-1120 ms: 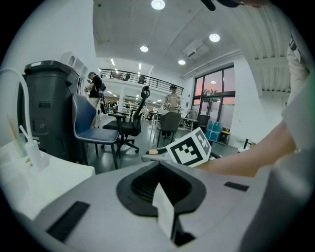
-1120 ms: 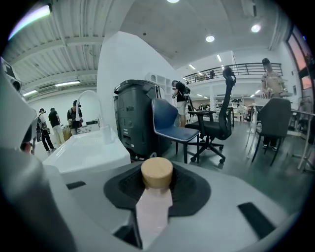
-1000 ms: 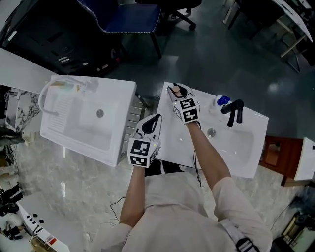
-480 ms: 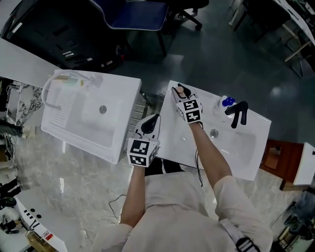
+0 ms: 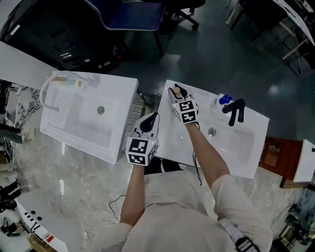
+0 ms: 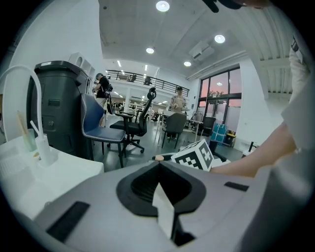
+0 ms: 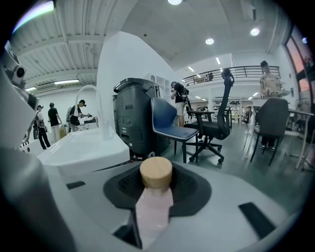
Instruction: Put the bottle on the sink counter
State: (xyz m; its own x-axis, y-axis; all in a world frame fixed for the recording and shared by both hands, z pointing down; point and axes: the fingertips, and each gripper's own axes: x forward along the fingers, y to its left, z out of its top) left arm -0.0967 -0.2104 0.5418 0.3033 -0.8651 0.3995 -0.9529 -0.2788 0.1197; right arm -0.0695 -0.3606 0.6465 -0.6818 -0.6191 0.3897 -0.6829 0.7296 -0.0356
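A pale pink bottle with a tan wooden cap stands upright between the jaws of my right gripper, which is shut on it. In the head view that gripper hovers over the far left corner of the right-hand white sink counter; the cap just shows at its tip. My left gripper is shut with nothing in it and hangs over the gap between the two sinks. In the left gripper view its jaws meet, with the right gripper's marker cube ahead.
The right sink has a black faucet, a blue object beside it and a drain. A second white sink with a white curved faucet stands at the left. A blue chair and a dark bin lie beyond.
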